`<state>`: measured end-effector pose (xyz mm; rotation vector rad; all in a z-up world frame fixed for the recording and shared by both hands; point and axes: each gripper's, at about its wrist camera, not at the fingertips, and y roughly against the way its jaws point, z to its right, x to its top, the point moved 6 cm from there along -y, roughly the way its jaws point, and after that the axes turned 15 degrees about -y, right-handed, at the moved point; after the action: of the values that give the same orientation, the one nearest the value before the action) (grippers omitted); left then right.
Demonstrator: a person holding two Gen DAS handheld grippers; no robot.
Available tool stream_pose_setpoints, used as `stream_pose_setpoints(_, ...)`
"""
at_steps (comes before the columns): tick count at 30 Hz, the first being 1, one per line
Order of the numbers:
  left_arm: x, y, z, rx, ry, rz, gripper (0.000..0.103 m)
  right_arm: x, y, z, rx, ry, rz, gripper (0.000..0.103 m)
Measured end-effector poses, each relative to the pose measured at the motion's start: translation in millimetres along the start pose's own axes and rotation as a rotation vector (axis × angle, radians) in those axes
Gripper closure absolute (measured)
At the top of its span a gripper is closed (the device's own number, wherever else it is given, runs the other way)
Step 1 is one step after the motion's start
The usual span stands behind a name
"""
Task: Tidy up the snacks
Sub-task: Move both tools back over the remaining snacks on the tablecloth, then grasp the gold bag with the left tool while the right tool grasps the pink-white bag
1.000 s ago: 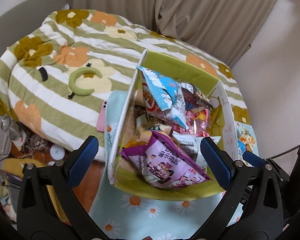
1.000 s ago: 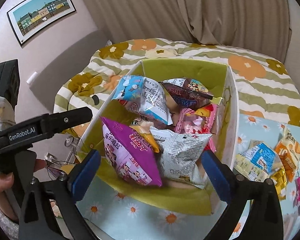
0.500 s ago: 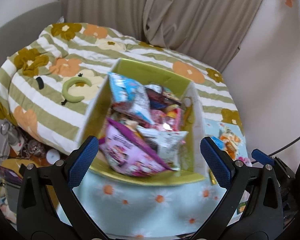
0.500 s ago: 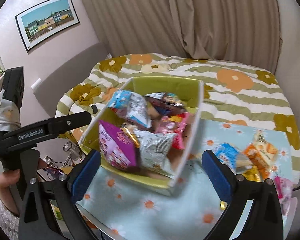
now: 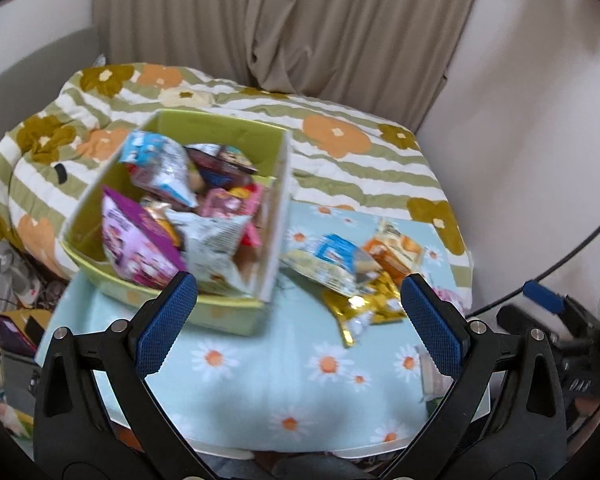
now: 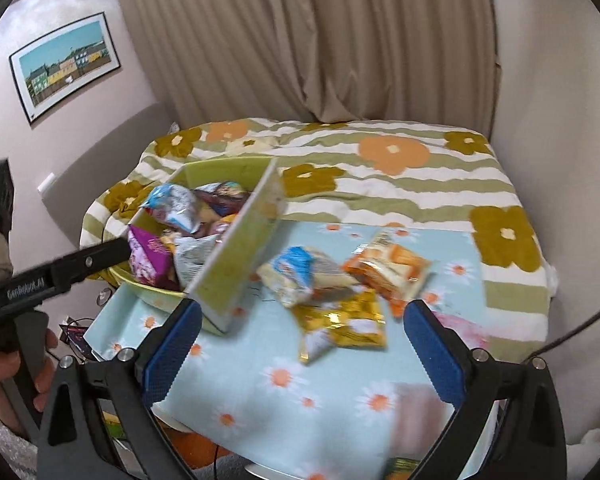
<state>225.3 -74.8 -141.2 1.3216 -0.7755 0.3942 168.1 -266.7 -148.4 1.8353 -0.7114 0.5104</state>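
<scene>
1. The green box (image 5: 204,304) stands at the far left corner of the surface (image 5: 284,392), packed with snack bags: a purple bag (image 5: 140,240) at its near left, a white bag (image 5: 212,240) beside it, a blue-and-white bag (image 5: 160,168) further back, and pink and dark ones behind.
2. Just right of the box, loose on the surface, lie a blue-and-white packet (image 6: 304,276), an orange packet (image 6: 388,264) beyond it toward the far right edge, and a gold packet (image 6: 344,324) nearer the front; the three touch or overlap.
3. A pink packet (image 6: 456,326) shows at the right edge, partly hidden behind a finger of the right tool.
4. The surface is covered by a pale blue cloth with white-and-orange daisies; the cloth's near half is bare.
5. The left tool (image 5: 300,320) hovers above the near part of the surface, its blue-padded fingers spread wide with nothing between them.
6. The right tool (image 6: 300,344) is likewise spread wide and empty, above the near edge; in its view a hand (image 6: 4,376) holds the left tool's handle.
7. Behind the surface is a bed (image 6: 400,176) with a green-and-white striped quilt with orange and olive flowers.
8. Beige curtains (image 6: 320,48) hang behind the bed, and a framed picture (image 6: 64,68) of coloured houses hangs on the left wall.
9. Both views are somewhat blurred.
</scene>
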Motion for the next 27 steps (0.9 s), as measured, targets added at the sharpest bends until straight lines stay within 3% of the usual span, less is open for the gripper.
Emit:
stream_pose_setpoints(4, -7, -8, 48, -0.009, -0.059, -0.027, 0.002, 4, 14, 37, -0.016, -0.026, 0.013, 0.002)
stream_pose_setpoints(12, -11, -38, 110, -0.041, -0.227, -0.061, 0.002, 6, 29, 97, -0.065, -0.104, 0.024, 0.002)
stream_pose_setpoints(20, -22, -104, 155, -0.001, -0.519, -0.138, 0.002, 1, 12, 142, -0.137, -0.184, -0.006, 0.002)
stream_pose_setpoints(27, -35, -165, 175, -0.032, -0.74, -0.21, 0.005, -1, -26, 170, -0.208, -0.236, -0.061, 0.002)
